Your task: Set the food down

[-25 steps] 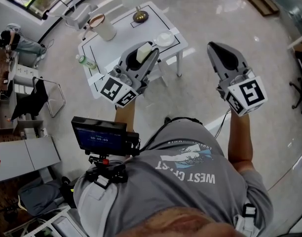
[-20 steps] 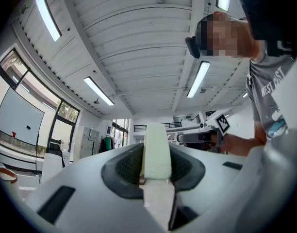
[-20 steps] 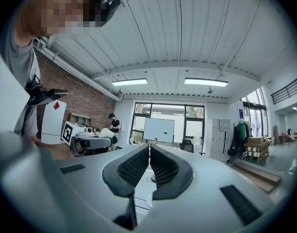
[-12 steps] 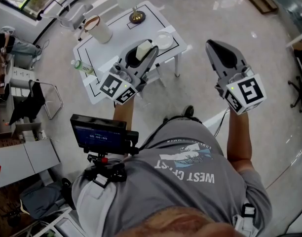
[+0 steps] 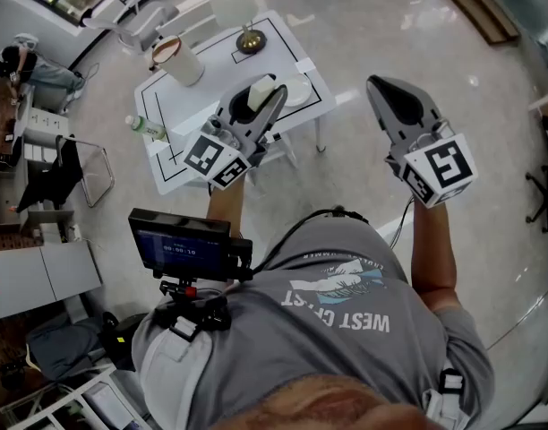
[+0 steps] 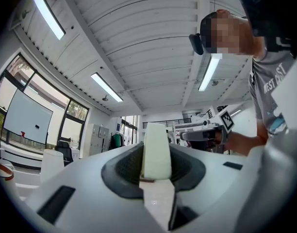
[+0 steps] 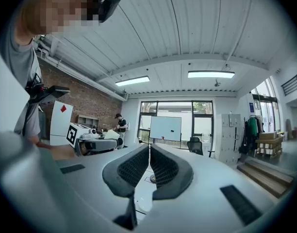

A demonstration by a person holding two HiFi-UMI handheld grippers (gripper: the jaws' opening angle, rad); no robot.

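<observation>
- A white surface (image 5: 195, 97) stands on a glossy pale floor (image 5: 363, 25) in an open room. A bottle (image 5: 141, 129), a cream canister (image 5: 177, 58) and a plate (image 5: 299, 89) sit on it.
- The left tool (image 5: 267, 97) is clenched on a pale block of food (image 5: 259, 94), held in the air over the surface.
- The right tool (image 5: 381, 88) hangs over the floor beside the surface, jaws pressed together and empty.

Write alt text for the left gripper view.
The left gripper holds a pale, upright block of food between its dark pads, seen from just behind. Beyond it are a white ribbed ceiling with strip lights, windows at left, and a person in a grey shirt at right.
</observation>
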